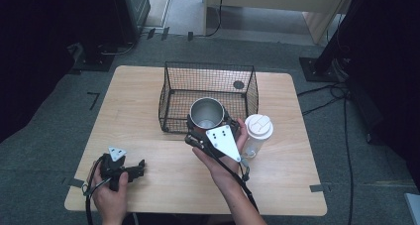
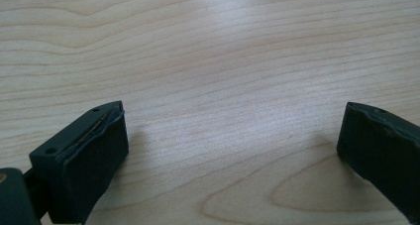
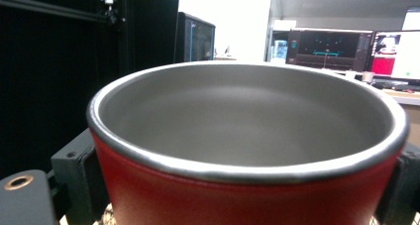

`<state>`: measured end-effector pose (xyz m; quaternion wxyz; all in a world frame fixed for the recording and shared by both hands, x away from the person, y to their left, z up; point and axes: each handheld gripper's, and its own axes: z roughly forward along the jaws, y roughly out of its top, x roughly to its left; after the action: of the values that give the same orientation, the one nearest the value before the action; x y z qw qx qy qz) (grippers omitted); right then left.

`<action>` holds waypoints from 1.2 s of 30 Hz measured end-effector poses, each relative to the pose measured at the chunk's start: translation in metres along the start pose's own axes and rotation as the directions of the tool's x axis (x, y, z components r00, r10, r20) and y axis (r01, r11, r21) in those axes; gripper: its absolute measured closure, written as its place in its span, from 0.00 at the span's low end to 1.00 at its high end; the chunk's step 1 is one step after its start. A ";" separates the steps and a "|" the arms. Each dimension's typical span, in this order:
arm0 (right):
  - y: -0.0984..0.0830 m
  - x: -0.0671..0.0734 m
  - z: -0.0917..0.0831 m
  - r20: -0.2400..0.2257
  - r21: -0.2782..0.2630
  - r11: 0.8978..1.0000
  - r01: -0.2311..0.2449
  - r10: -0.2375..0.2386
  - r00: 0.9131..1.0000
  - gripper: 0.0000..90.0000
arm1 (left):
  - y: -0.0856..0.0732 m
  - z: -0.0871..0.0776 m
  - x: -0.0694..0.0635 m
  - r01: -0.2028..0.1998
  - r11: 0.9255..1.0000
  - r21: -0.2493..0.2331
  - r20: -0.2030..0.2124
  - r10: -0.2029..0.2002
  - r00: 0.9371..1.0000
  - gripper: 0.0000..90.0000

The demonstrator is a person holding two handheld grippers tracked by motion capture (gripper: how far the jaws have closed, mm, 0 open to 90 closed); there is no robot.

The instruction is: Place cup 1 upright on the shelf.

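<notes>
**One cup gripped at the basket's near edge**

The right gripper has its two fingers pinching one cup, one finger against each side of its red wall just under the steel rim. The cup stands upright between them, its open mouth facing up. In the high view the cup sits at the near wall of the single black wire basket, with one white-lidded clear bottle just beside the right hand on the counter.

The left gripper lies low over the counter's near left part, well apart from the cup. Its two fingers are spread wide with only bare wood between them.
</notes>
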<state>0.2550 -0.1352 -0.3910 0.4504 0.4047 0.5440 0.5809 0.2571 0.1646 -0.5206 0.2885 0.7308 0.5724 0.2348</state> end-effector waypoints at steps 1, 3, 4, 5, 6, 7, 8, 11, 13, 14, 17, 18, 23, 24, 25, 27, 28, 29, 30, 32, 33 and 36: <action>0.001 -0.001 0.002 -0.007 -0.003 1.000 -0.001 0.001 1.000 0.08 | 0.000 0.000 0.000 0.000 1.000 0.000 0.000 0.000 1.000 0.00; 0.003 -0.001 0.005 -0.010 -0.009 1.000 -0.001 0.001 1.000 0.08 | 0.000 0.000 0.000 0.000 1.000 0.000 0.000 0.000 1.000 0.00; 0.004 -0.002 0.007 -0.011 -0.020 1.000 0.004 -0.004 1.000 0.08 | 0.000 0.000 0.000 0.001 1.000 -0.001 0.000 -0.001 1.000 0.00; 0.005 -0.002 0.010 -0.016 -0.027 1.000 0.005 -0.006 1.000 0.08 | 0.000 0.000 0.000 0.000 1.000 0.000 0.000 0.000 1.000 0.00; 0.008 -0.002 0.016 -0.012 -0.034 0.999 0.010 -0.011 1.000 0.08 | 0.000 0.000 0.000 0.000 1.000 0.000 0.000 0.000 1.000 0.00; 0.008 -0.002 0.016 -0.012 -0.034 0.999 0.010 -0.011 1.000 0.08 | 0.000 0.000 0.000 0.000 1.000 0.000 0.000 0.000 1.000 0.00; 0.010 -0.002 0.022 -0.012 -0.038 0.999 0.011 -0.012 1.000 0.08 | 0.000 0.000 0.000 0.000 1.000 0.000 0.000 0.000 1.000 0.00; 0.010 -0.001 0.028 -0.008 -0.039 0.999 0.013 -0.014 1.000 0.08 | 0.000 0.000 0.000 -0.001 1.000 0.000 0.000 0.001 1.000 0.00; 0.011 0.000 0.034 -0.008 -0.036 0.999 0.013 -0.013 1.000 0.08 | 0.000 0.000 0.000 -0.001 1.000 0.001 0.001 0.001 1.000 0.00; 0.011 0.000 0.037 -0.008 -0.034 0.999 0.012 -0.012 1.000 0.08 | 0.000 0.000 0.000 -0.001 1.000 0.001 0.001 0.001 1.000 0.00; 0.012 0.001 0.046 -0.014 -0.032 0.999 0.009 -0.009 1.000 0.08 | 0.000 0.000 0.000 -0.001 1.000 0.001 0.001 0.001 1.000 0.00; 0.012 0.001 0.049 -0.016 -0.034 0.999 0.009 -0.009 1.000 0.08 | 0.000 0.000 0.000 0.000 1.000 0.001 0.001 0.000 1.000 0.00; 0.014 -0.002 0.065 -0.011 -0.045 0.999 0.005 -0.006 1.000 0.08 | 0.000 0.000 0.000 0.000 1.000 0.000 0.000 0.000 1.000 0.00; 0.014 -0.003 0.068 -0.012 -0.048 0.999 0.002 -0.003 1.000 0.08 | 0.000 0.000 0.000 0.000 1.000 0.001 0.001 0.000 1.000 0.00; 0.014 -0.004 0.072 -0.012 -0.053 0.999 0.001 -0.001 1.000 0.08 | 0.000 0.000 0.000 0.000 1.000 0.000 0.000 0.000 1.000 0.00; 0.015 -0.008 0.079 -0.009 -0.047 0.999 -0.011 0.010 1.000 0.08 | 0.000 0.000 0.000 0.000 1.000 -0.001 0.000 0.000 1.000 0.00; 0.015 -0.010 0.083 -0.008 -0.041 0.999 -0.024 0.024 1.000 0.08 | 0.000 0.000 0.000 0.000 1.000 -0.001 0.000 0.000 1.000 0.00; 0.015 -0.013 0.090 -0.006 -0.038 0.998 -0.042 0.042 0.999 0.08 | 0.000 0.000 0.000 0.001 1.000 -0.002 0.000 -0.001 1.000 0.00; 0.015 -0.013 0.090 -0.006 -0.038 0.998 -0.042 0.042 0.999 0.08 | 0.000 0.000 0.000 0.000 1.000 -0.002 0.000 0.000 1.000 0.00; 0.012 -0.017 0.101 -0.005 -0.028 0.998 -0.063 0.063 0.998 0.08 | 0.000 0.000 0.000 0.000 1.000 -0.001 0.000 0.000 1.000 0.00; 0.012 -0.017 0.101 -0.005 -0.028 0.998 -0.063 0.063 0.998 0.08 | 0.000 0.000 0.000 0.000 1.000 -0.002 0.000 0.000 1.000 0.00; 0.009 -0.021 0.113 0.000 -0.016 0.998 -0.057 0.057 0.998 0.08 | 0.000 0.000 0.000 -0.001 1.000 -0.001 -0.001 0.001 1.000 0.00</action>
<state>0.3684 -0.1252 -0.3724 0.4369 0.4165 0.5276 0.5977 0.2572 0.1647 -0.5207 0.2885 0.7310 0.5719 0.2355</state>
